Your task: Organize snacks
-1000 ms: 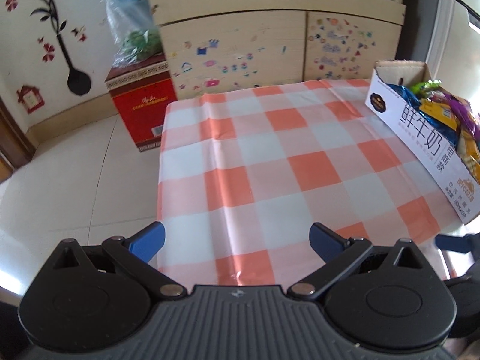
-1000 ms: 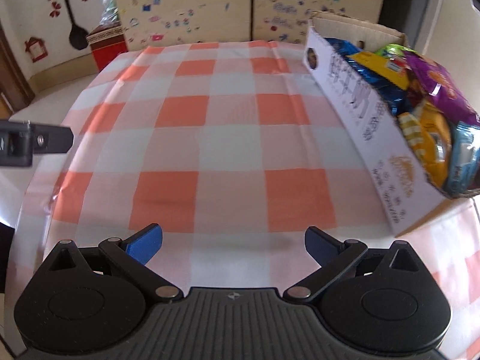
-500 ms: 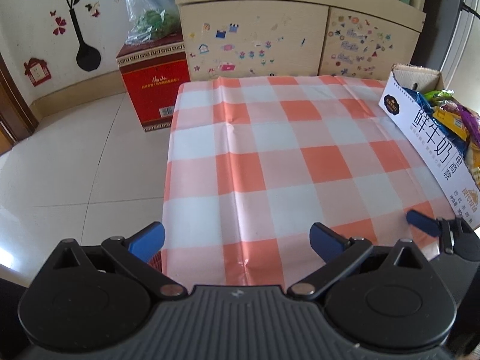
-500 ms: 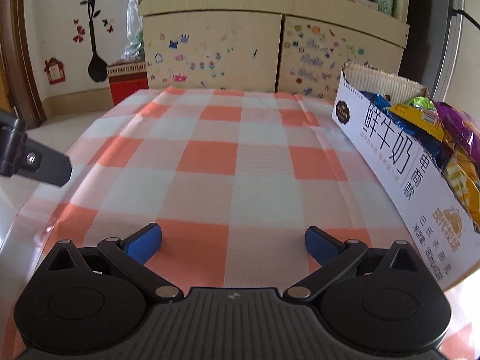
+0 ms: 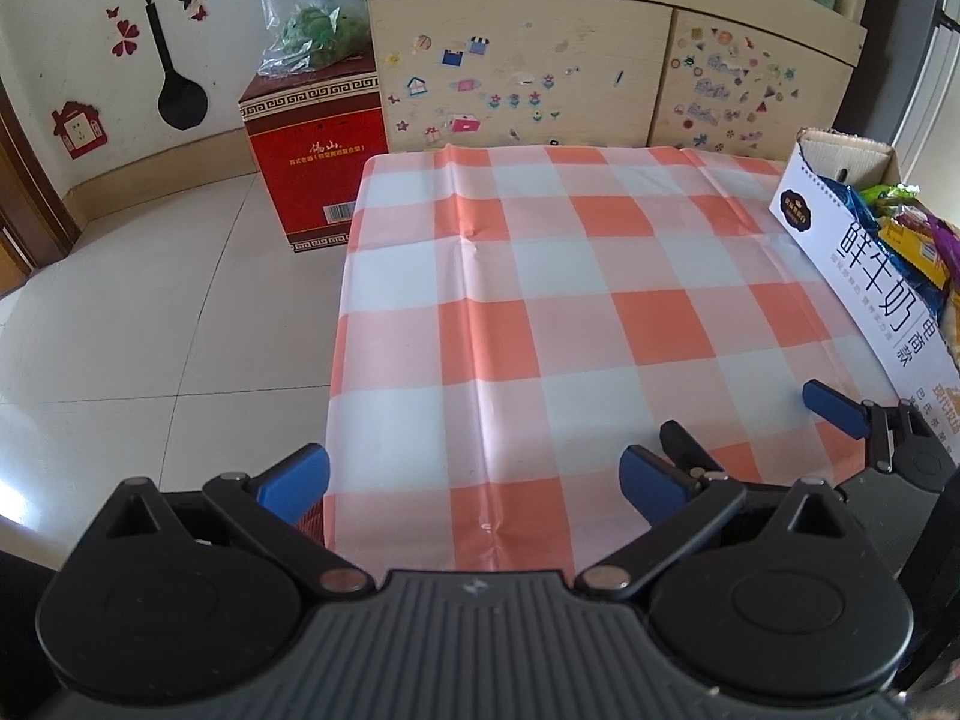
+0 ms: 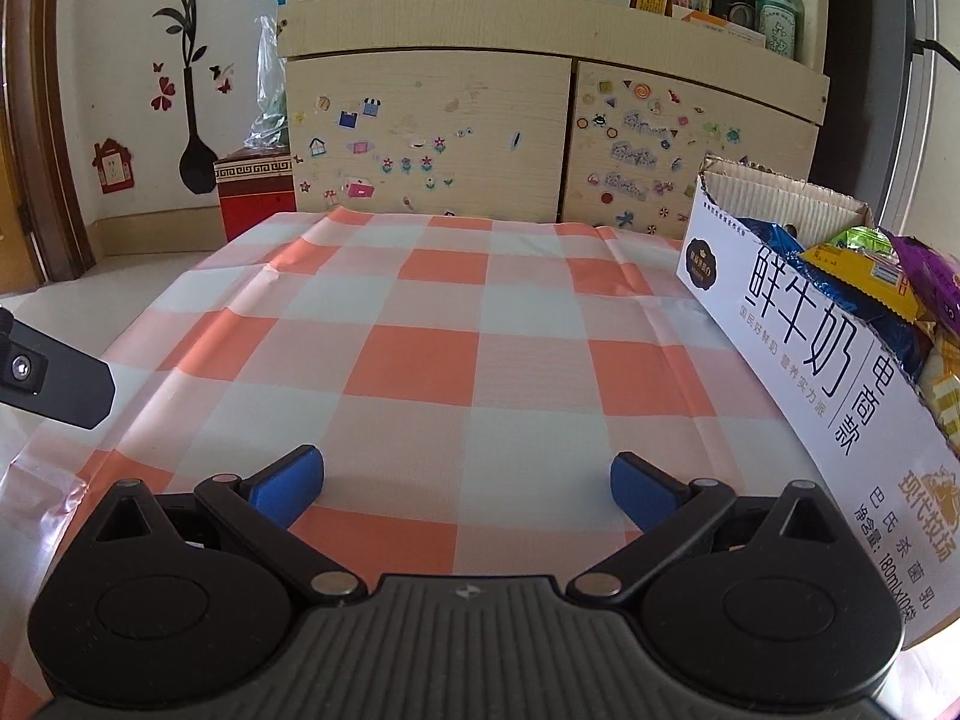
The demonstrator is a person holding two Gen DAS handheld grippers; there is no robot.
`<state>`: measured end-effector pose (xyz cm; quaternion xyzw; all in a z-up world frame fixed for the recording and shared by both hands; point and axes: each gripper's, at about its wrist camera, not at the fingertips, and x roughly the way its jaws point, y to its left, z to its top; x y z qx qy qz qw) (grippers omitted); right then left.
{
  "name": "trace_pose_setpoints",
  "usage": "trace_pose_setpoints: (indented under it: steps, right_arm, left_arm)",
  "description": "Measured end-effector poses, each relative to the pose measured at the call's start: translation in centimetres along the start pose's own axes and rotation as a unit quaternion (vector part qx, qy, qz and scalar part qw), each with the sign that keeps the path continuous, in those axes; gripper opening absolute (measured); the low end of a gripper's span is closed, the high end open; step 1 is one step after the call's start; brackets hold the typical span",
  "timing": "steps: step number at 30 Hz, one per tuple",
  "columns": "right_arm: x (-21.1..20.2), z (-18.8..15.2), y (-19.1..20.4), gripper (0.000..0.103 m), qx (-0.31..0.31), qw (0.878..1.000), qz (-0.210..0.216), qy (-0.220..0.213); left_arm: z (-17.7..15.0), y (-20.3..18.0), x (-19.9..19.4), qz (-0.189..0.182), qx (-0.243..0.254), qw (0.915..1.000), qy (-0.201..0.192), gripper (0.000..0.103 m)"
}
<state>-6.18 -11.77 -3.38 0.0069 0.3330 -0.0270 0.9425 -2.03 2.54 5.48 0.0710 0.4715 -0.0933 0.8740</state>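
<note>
A white cardboard milk box (image 6: 804,360) full of snack packets (image 6: 870,276) stands on the right side of the orange-and-white checked table (image 6: 468,360). The same box (image 5: 864,276) shows at the right edge of the left wrist view. My left gripper (image 5: 474,480) is open over the table's near left corner, holding nothing. My right gripper (image 6: 465,483) is open and empty, low over the near edge, just left of the box. The right gripper's fingers (image 5: 834,405) appear in the left wrist view, and one left finger (image 6: 54,378) shows in the right wrist view.
A wooden cabinet (image 6: 540,138) with stickers stands behind the table, its shelf crowded with bottles and boxes. A red carton (image 5: 312,162) with a plastic bag on top sits on the tiled floor (image 5: 150,312) left of the table.
Both grippers have pulled back and levelled out, so more of the cabinet and floor shows. The right gripper has come further into the left wrist view. The box stays put.
</note>
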Motion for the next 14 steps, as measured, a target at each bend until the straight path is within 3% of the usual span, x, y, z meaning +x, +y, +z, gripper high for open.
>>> trace_pose_setpoints:
  steps: [14]
  right_arm:
    - [0.0,0.0,0.0,0.103,0.000,1.000,0.000,0.000]
  left_arm:
    - [0.0,-0.7,1.8,0.011,0.003,0.9998,0.017,0.102]
